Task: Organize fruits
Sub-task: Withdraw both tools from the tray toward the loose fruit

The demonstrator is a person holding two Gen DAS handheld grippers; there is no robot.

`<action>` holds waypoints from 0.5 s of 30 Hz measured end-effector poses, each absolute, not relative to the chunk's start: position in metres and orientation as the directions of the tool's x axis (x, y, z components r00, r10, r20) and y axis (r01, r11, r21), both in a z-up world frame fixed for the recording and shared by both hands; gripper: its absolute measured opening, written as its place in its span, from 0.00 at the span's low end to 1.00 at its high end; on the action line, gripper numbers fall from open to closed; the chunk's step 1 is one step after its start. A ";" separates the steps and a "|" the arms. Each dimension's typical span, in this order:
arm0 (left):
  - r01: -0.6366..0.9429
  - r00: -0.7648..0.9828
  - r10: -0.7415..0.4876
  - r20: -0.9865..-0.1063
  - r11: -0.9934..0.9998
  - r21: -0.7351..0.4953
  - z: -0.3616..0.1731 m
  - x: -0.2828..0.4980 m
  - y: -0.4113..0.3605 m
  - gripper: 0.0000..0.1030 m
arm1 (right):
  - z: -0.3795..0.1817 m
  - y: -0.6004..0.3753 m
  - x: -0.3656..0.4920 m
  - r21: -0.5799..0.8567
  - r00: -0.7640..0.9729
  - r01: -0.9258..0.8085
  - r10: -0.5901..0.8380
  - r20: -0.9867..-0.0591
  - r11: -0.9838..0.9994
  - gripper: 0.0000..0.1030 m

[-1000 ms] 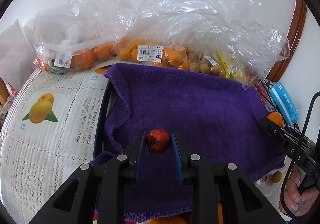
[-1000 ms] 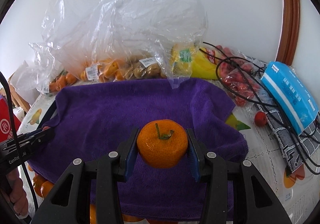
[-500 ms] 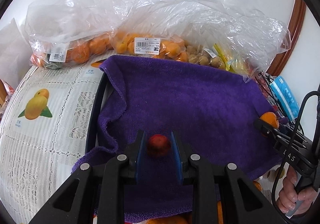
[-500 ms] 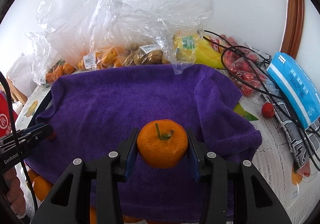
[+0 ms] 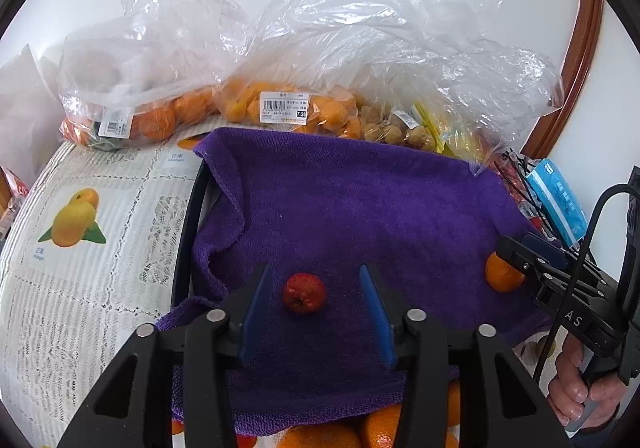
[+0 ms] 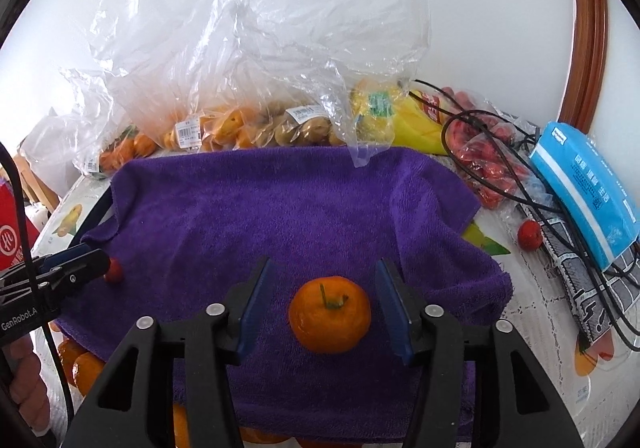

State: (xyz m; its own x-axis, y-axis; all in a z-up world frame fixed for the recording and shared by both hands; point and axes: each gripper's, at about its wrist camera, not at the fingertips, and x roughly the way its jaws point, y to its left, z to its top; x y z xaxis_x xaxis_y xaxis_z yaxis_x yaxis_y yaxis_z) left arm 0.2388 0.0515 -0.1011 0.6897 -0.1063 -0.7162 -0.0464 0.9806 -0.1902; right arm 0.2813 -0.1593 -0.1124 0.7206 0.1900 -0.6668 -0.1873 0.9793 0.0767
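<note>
A mandarin (image 6: 329, 314) sits on a purple towel (image 6: 280, 215), between the opening jaws of the right gripper (image 6: 324, 306), untouched. A small red fruit (image 5: 304, 292) lies likewise on the towel between the left gripper's (image 5: 316, 302) opening jaws.

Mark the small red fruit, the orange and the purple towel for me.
small red fruit (image 5: 304, 292), left wrist view, middle of its skin.
orange (image 6: 329, 314), right wrist view, just below its stem.
purple towel (image 6: 280, 207), right wrist view, bare centre.
</note>
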 end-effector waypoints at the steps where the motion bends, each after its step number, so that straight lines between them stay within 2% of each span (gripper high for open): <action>1: -0.048 0.693 -0.104 -0.714 0.981 -0.189 -0.099 0.238 0.051 0.48 | -0.110 -0.159 0.280 0.074 0.725 -0.188 0.190 -0.662 0.979 0.56; 5: -0.055 0.708 -0.089 -0.701 0.982 -0.181 -0.092 0.234 0.051 0.53 | -0.100 -0.162 0.275 0.079 0.749 -0.165 0.177 -0.639 0.983 0.68; 15: -0.081 0.745 -0.048 -0.665 0.984 -0.162 -0.079 0.222 0.052 0.53 | -0.079 -0.162 0.244 0.118 0.784 -0.152 0.192 -0.590 0.981 0.68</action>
